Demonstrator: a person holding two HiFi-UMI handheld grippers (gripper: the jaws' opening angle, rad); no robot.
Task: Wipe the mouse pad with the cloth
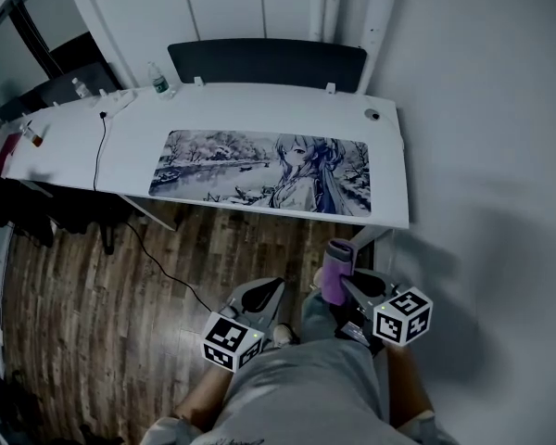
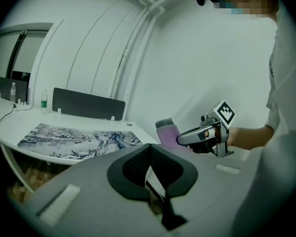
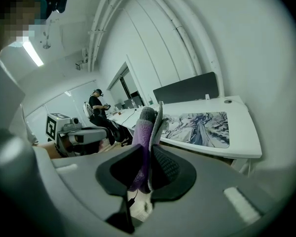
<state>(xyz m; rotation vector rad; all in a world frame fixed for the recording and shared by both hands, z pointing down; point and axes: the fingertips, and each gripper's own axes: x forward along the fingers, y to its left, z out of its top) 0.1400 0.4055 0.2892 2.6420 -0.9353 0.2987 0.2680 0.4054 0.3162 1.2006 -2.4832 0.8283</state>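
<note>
Cloth (image 3: 144, 132) upright in right tongs (image 3: 149, 154)

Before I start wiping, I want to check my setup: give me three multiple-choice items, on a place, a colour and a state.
1. The long illustrated rectangular mouse pad lies: A on the floor; B on the white desk; C on a chair.
2. The folded fabric cloth is: A red; B yellow; C purple and grey.
3. The right hand-held gripper is: A shut on the cloth; B open, empty; C out of view.
Answers: B, the pad lies flat on the desktop; C, both colours show above the jaws; A, its jaws pinch the cloth.
</note>
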